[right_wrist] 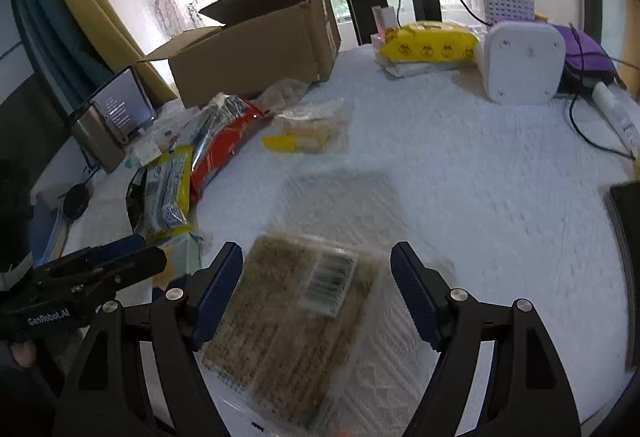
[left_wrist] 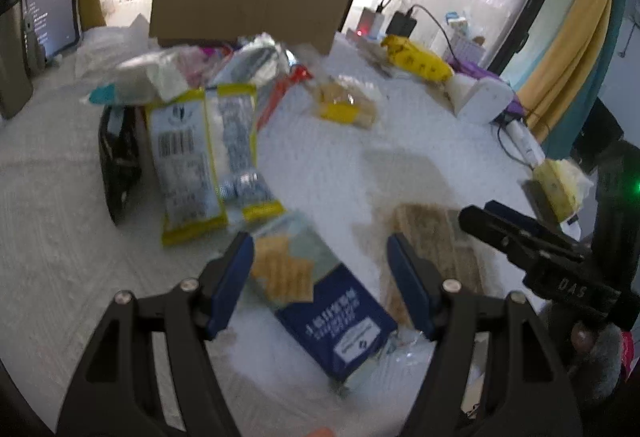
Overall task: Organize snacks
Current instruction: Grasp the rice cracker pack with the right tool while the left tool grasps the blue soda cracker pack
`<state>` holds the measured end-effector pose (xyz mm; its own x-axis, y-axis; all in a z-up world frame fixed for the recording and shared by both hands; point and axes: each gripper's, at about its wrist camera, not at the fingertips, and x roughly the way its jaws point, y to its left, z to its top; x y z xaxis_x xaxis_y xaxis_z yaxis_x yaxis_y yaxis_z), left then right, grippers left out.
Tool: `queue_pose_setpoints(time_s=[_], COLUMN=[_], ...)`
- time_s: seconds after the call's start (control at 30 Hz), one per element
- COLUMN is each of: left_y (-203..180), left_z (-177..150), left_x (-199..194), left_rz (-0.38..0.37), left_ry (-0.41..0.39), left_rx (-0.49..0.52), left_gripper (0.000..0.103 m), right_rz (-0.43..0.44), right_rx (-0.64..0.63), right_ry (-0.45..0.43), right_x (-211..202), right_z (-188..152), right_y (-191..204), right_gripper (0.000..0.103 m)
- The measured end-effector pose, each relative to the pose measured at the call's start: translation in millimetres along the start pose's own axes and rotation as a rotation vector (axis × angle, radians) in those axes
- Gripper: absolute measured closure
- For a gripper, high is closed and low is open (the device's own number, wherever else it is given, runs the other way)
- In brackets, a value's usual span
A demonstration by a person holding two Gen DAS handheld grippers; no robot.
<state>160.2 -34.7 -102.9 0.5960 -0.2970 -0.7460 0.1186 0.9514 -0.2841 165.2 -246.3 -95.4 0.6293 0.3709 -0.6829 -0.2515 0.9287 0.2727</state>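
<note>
Two claws hang open over the white table: the left claw (left_wrist: 320,277) straddles a blue cracker pack (left_wrist: 320,301), the right claw (right_wrist: 316,293) a clear-wrapped brown biscuit pack (right_wrist: 292,325). Both packs look light, crinkly, slippery and breakable; pinch gently across the short sides. Beyond lie more snacks (left_wrist: 200,157) and an open cardboard box (left_wrist: 248,1).

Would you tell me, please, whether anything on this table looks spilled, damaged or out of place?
Nothing looks spilled or torn. The snack packets lie in a loose overlapping heap in front of the open cardboard box, which fits an unfinished sort.
</note>
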Motion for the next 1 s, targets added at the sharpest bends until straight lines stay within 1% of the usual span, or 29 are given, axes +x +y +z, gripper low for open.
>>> queue_pose_setpoints(time_s=[0.13,0.33,0.43,0.5,0.53,0.57,0.63,0.73,0.77,0.8,0.83,0.93,0.97,1.0], left_y=[-3,-10,-14,-14,-12,-10,-9,-13,-15,-19,-22,-28,-27,-26], left_z=[-11,-12,-13,-15,-16,-19,-21,-18,-18,-18,-18,-21,-21,-21], left_x=[9,10,12,13,15,17,17,24,28,31,32,34,34,33], left_rz=[0.028,0.058,0.094,0.130,0.145,0.151,0.161,0.161,0.162,0.193,0.209,0.237,0.234,0.227], left_ry=[0.030,0.022,0.019,0.024,0.040,0.045,0.034,0.048,0.065,0.062,0.061,0.048,0.046,0.047], left_rx=[0.001,0.015,0.030,0.032,0.025,0.013,0.004,0.011,0.008,0.019,0.026,0.062,0.068,0.072], left_gripper=[0.033,0.032,0.032,0.032,0.032,0.032,0.027,0.026,0.026,0.026,0.026,0.026,0.026,0.026], right_rz=[0.005,0.018,-0.019,-0.019,-0.019,-0.020,-0.019,-0.016,-0.013,-0.009,-0.005,0.011,0.019,0.025], right_rx=[0.007,-0.004,-0.051,-0.063,-0.062,-0.064,-0.068,-0.081,-0.084,-0.087,-0.094,-0.106,-0.106,-0.103], right_ry=[0.014,0.055,0.037,0.034,0.033,0.032,0.028,0.015,0.012,0.011,0.009,-0.002,-0.007,-0.011], right_x=[3,12,13,14,14,14,15,15,15,15,16,15,14,14], right_z=[-10,-25,-29,-30,-30,-30,-30,-32,-33,-33,-34,-35,-36,-36], right_y=[-3,-1,7,9,8,9,9,11,11,12,12,11,11,10], right_gripper=[0.024,0.024,0.024,0.024,0.024,0.024,0.024,0.024,0.024,0.025,0.025,0.029,0.032,0.039])
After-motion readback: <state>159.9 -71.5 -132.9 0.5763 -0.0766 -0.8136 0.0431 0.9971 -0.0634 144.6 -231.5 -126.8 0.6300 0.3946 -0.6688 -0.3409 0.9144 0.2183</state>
